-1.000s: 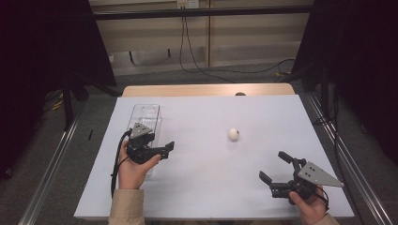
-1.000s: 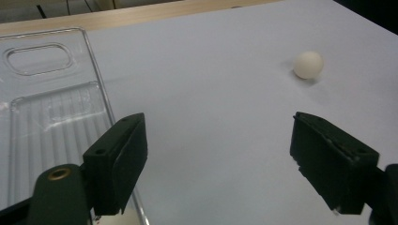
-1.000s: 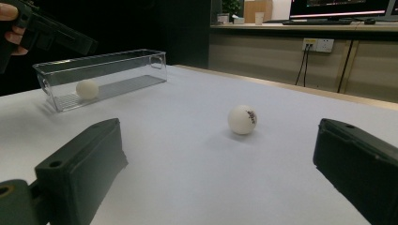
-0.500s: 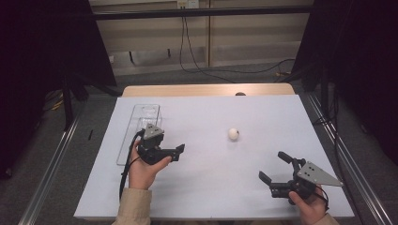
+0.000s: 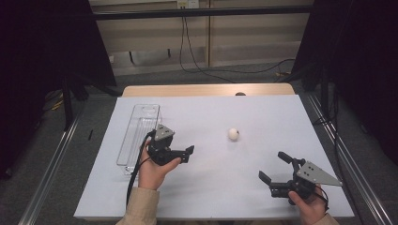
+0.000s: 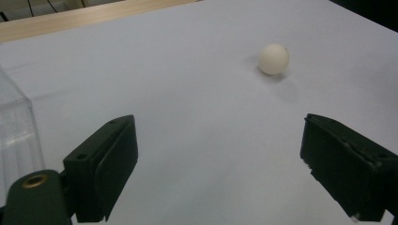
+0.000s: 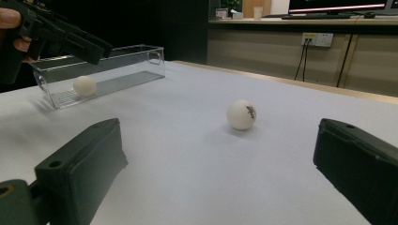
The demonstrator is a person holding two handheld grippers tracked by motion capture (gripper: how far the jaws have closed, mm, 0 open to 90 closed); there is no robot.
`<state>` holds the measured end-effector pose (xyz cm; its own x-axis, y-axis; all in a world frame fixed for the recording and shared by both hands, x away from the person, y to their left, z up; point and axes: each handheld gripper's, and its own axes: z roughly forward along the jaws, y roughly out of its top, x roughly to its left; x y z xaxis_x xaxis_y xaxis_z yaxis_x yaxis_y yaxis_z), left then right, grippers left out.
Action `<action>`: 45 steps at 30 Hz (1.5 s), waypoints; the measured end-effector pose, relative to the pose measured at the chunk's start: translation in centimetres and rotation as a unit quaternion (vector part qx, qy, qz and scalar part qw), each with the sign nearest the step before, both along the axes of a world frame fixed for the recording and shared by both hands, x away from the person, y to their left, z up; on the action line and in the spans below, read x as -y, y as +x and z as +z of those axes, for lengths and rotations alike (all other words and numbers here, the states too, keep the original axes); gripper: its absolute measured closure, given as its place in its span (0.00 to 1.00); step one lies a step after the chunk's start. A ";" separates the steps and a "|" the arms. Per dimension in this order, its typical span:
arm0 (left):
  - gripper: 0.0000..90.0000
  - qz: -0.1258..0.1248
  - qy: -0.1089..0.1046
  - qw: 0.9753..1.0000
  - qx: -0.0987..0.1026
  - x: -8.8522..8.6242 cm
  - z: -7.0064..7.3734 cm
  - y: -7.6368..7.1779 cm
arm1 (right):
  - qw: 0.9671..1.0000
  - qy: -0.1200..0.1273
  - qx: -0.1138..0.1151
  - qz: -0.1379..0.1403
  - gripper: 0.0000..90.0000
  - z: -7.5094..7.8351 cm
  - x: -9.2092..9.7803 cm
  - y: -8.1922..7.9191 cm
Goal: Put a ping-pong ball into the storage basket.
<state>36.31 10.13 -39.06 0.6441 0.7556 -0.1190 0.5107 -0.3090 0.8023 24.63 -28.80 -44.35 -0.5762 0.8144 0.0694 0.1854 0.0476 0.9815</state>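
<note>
Leftward of the ball point(image 5: 233, 134), the left gripper point(image 5: 187, 153) has swung away from the clear tray point(image 5: 139, 123) and now points at it, jaws spread wide and empty. That ball sits mid-table, nearer this hand; the right gripper point(image 5: 275, 169), also gaping, waits farther off.

White ball point(image 5: 233, 134) rests on the surface point(image 5: 225, 183), between the open left tool point(image 5: 187, 153) and the open right tool point(image 5: 273, 168); clear tray point(image 5: 139, 126) at left.
</note>
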 end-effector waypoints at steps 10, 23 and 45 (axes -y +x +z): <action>0.12 -0.011 0.004 1.000 0.001 1.3 -0.5 -0.1 | 1.000 0.003 -0.002 0.000 0.02 0.0 -0.1 0.0; 0.11 -0.025 0.009 1.000 -0.001 2.6 -1.0 -0.2 | 1.000 0.002 0.000 0.001 0.02 0.1 -0.2 0.1; 0.11 -0.033 0.015 0.999 -0.003 4.6 -2.0 -0.1 | 1.000 -0.001 -0.002 0.002 0.02 0.1 -0.4 0.1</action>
